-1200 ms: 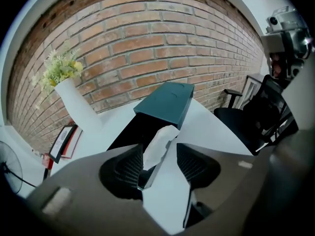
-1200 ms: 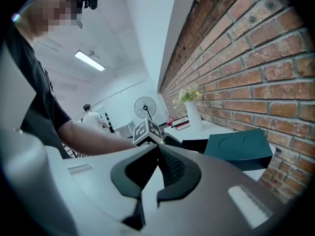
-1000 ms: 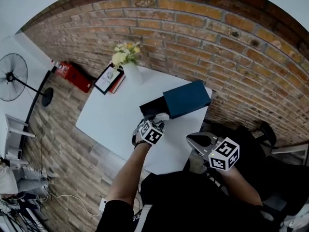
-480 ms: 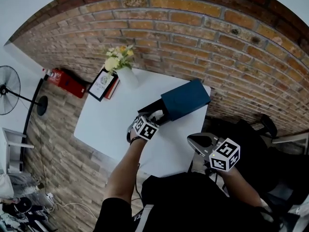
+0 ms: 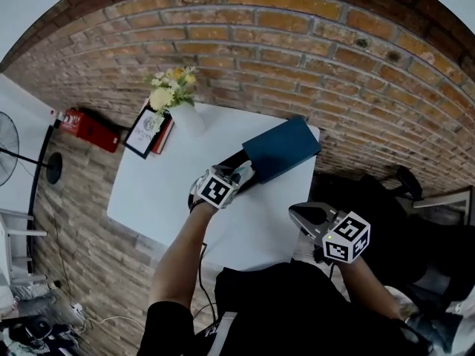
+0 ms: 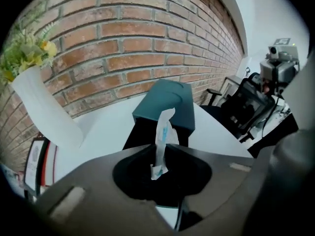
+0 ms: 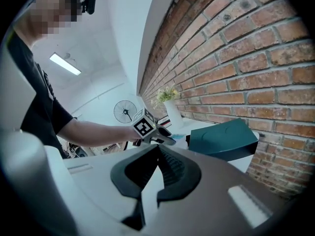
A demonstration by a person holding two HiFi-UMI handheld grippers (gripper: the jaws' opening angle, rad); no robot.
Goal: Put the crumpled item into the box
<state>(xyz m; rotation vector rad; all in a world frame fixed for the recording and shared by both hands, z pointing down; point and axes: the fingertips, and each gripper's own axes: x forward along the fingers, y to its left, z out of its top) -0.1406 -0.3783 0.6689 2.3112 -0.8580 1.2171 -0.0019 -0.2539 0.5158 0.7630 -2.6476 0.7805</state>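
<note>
Crumpled item gripped by left claw, jaws just closing, near box.

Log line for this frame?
left gripper: fingers just closed onto crumpled item | crumpled item: held, not yet in box | right gripper: shut, empty

black short-sleeve tee, forearms bare, black camera strapped on the head. left gripper: grey body, white cube with black square markers. right gripper: same build, dark grey wedge nose, marker cube with a small yellowish light beside it. Seen close: matte grey shells, dark oval recess round the jaw roots, ribbed pads on the right one, pale rectangular insets either side
</note>
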